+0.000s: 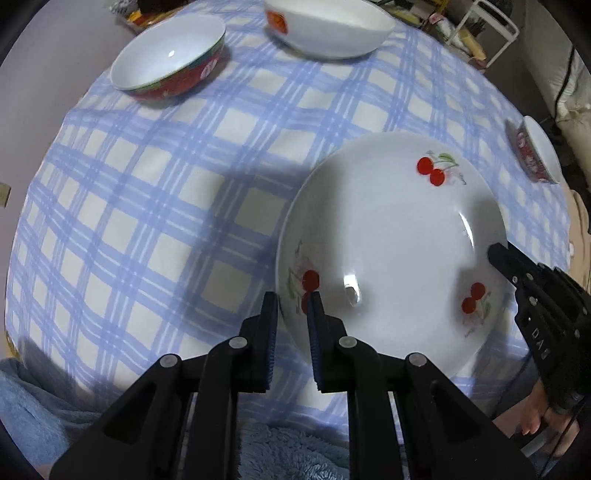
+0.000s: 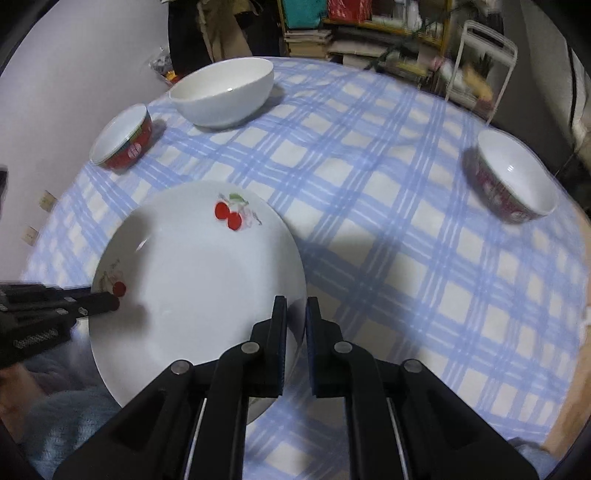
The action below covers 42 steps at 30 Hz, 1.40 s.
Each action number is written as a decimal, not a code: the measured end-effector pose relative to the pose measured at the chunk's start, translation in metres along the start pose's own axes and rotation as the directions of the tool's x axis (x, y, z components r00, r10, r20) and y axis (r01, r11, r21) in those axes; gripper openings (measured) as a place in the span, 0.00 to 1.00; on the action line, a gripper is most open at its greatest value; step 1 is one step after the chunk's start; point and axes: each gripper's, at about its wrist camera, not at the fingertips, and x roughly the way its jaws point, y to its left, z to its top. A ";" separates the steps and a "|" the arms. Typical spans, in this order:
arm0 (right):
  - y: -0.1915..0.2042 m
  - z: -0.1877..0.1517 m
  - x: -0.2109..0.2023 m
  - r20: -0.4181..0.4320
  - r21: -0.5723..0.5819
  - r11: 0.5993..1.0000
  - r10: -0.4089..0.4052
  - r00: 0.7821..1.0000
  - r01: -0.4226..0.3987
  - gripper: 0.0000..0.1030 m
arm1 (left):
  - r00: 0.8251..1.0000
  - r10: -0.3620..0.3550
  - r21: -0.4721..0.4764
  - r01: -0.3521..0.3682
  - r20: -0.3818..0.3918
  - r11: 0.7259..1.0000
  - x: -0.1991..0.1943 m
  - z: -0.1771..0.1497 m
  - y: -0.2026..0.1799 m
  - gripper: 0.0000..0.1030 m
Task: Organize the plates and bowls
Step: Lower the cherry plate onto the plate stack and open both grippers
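Observation:
A white plate with red cherry prints point(image 1: 391, 243) is held over the blue checked tablecloth point(image 1: 155, 206). My left gripper point(image 1: 292, 306) is shut on its left rim. My right gripper point(image 2: 296, 310) is shut on its right rim; the plate point(image 2: 192, 280) fills the lower left of the right wrist view. A red bowl with a white inside point(image 1: 170, 59) sits at the far left, also in the right wrist view point(image 2: 123, 138). A large white bowl point(image 1: 328, 26) stands at the back, also seen in the right wrist view point(image 2: 225, 92). A second red patterned bowl point(image 2: 517, 177) sits at the right edge, also in the left wrist view point(image 1: 535, 151).
A white wire rack point(image 2: 484, 62) and cluttered shelves point(image 2: 369, 29) stand behind the table. A blue fleece cloth point(image 1: 44, 413) lies at the near edge. The right gripper's body point(image 1: 546, 317) shows at the right of the left wrist view.

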 end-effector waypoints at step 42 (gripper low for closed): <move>-0.025 0.012 -0.013 0.047 0.145 0.984 0.098 0.994 -0.104 0.10 | 0.990 -0.035 -0.018 0.038 0.140 0.999 -0.039 0.015 0.003 0.16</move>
